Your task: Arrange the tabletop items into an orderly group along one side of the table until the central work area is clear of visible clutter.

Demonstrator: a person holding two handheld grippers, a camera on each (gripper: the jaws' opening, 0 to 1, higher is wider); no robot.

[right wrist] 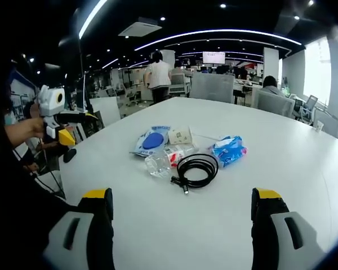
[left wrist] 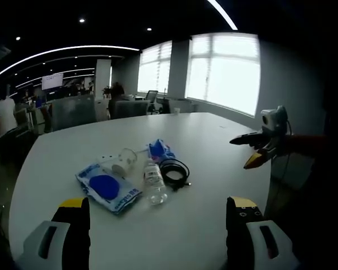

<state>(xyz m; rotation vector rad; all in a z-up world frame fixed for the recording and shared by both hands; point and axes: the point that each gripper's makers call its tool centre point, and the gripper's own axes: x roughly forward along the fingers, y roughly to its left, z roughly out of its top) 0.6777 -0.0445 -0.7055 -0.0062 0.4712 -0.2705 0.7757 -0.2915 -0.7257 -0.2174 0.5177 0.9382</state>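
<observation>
A small cluster lies mid-table on the white table (left wrist: 214, 132) (right wrist: 287, 140). It holds a blue-and-white packet (left wrist: 108, 188) (right wrist: 151, 140), a clear plastic bottle (left wrist: 154, 181) (right wrist: 162, 158) on its side, a coiled black cable (left wrist: 174, 171) (right wrist: 197, 167), a crumpled blue wrapper (left wrist: 159, 149) (right wrist: 228, 151) and a small white pack (left wrist: 123, 163) (right wrist: 180, 135). My left gripper (left wrist: 158, 212) (right wrist: 78, 128) is open, short of the cluster and off the table's edge. My right gripper (right wrist: 182, 207) (left wrist: 246, 152) is open too, over the near table edge, holding nothing.
Grey chairs (right wrist: 214, 87) and desks stand past the far table edge, with people (right wrist: 156, 70) among them. Bright windows (left wrist: 222, 70) line one wall. Bare tabletop surrounds the cluster on every side.
</observation>
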